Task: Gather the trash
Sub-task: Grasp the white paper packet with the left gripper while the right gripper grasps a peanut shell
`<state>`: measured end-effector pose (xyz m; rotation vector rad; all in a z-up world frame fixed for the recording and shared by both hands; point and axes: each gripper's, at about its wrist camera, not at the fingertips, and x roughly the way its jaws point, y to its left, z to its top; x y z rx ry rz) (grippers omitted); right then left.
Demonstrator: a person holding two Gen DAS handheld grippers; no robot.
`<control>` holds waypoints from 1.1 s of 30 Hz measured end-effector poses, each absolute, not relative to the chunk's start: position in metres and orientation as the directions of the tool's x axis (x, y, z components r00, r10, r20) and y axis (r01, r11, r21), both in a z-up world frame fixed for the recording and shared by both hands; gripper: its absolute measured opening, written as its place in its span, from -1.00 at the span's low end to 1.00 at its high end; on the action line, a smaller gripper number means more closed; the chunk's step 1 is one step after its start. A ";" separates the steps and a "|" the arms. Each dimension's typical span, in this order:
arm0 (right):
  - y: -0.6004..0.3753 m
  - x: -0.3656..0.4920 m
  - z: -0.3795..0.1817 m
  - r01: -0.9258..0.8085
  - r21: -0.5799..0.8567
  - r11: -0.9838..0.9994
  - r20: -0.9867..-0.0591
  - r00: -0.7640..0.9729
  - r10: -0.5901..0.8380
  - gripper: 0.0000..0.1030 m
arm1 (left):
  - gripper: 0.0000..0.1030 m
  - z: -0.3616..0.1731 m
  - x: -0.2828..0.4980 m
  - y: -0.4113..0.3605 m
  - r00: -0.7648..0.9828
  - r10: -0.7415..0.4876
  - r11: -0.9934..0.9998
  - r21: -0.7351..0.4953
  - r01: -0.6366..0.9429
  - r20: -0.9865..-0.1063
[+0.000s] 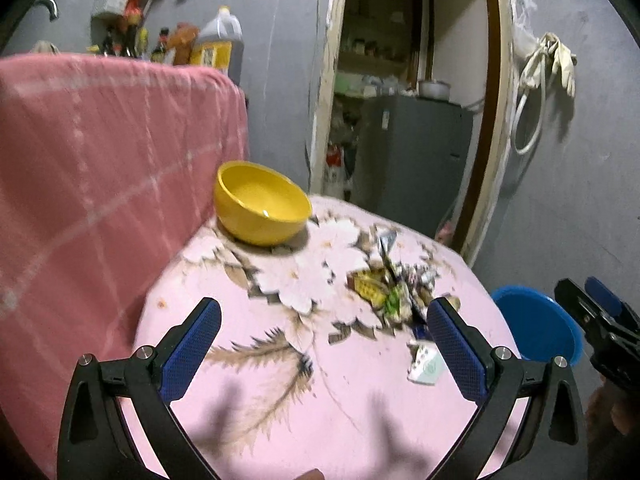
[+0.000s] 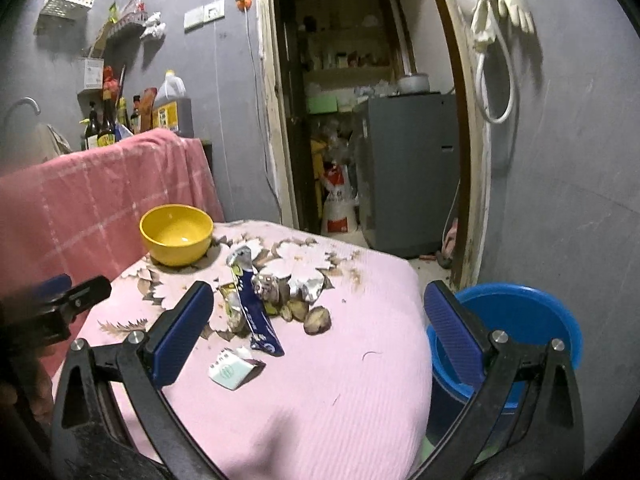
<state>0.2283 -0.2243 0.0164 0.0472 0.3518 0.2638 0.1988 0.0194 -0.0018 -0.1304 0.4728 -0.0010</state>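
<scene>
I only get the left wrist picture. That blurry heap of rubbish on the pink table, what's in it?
Observer: The right view shows a long blue wrapper lying across the heap.
Operator: Anything besides wrappers?
Observer: Yes, brown peel scraps lie at the heap's right edge.
Operator: And that blue thing past the table edge?
Observer: It is a blue bucket standing on the floor beside the table, with no trash visible inside.
</scene>
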 end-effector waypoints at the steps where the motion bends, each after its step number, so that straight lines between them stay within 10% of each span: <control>1: -0.225 0.233 0.013 -0.247 0.090 0.965 -0.347 0.900 0.263 1.00 | 0.96 -0.005 0.202 0.018 0.881 -0.044 0.991 -0.130 -0.020 -0.471; 10: -0.236 0.267 -0.009 -0.267 0.101 0.958 -0.459 0.842 0.283 1.00 | 0.90 -0.034 0.230 -0.007 0.754 -0.162 0.986 -0.126 0.105 -0.637; 33: -0.243 0.321 -0.052 -0.273 0.143 0.951 -0.641 0.707 0.299 0.90 | -0.39 -0.072 0.285 -0.078 0.576 -0.168 0.946 0.033 0.322 -0.800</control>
